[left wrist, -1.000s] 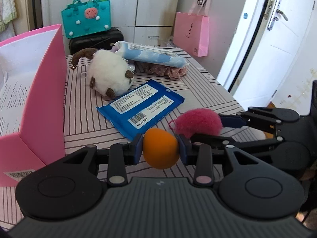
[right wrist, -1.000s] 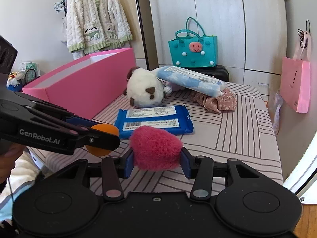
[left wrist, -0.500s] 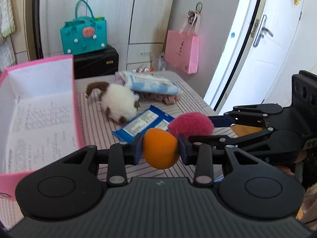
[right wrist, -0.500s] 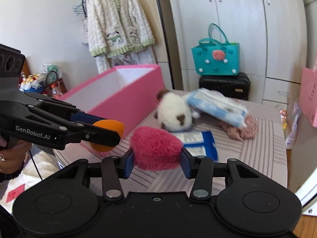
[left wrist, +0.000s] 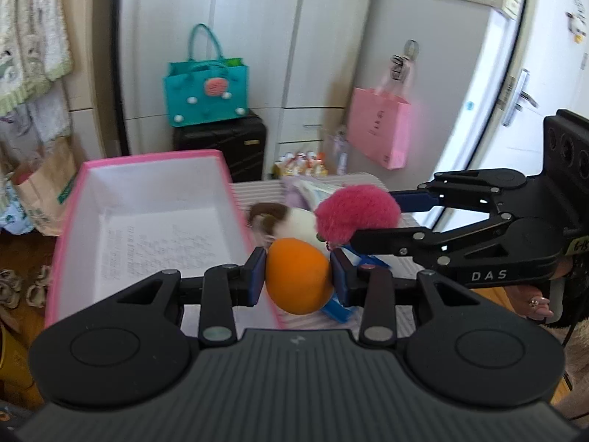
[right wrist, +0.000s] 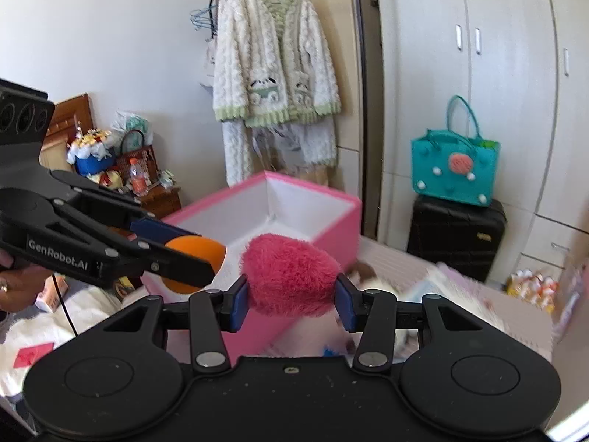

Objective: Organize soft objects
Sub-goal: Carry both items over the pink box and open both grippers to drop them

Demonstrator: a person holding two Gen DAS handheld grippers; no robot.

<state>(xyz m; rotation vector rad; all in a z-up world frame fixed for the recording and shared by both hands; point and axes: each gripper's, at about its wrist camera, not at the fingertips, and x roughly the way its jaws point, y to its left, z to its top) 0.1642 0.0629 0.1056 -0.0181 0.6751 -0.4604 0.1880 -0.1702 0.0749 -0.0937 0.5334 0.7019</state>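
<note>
The left gripper clamps an orange foam ball; the right gripper squeezes a fuzzy pink pompom. Both toys hang just ahead of the pink box, apparently raised to clear its wall so they can be dropped inside.

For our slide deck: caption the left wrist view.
Left tongs grip an orange ball beside the pink box.

Teal tote bag sits on a black suitcase far back, pink gift bag hangs right, fluffy cardigan left.
</note>
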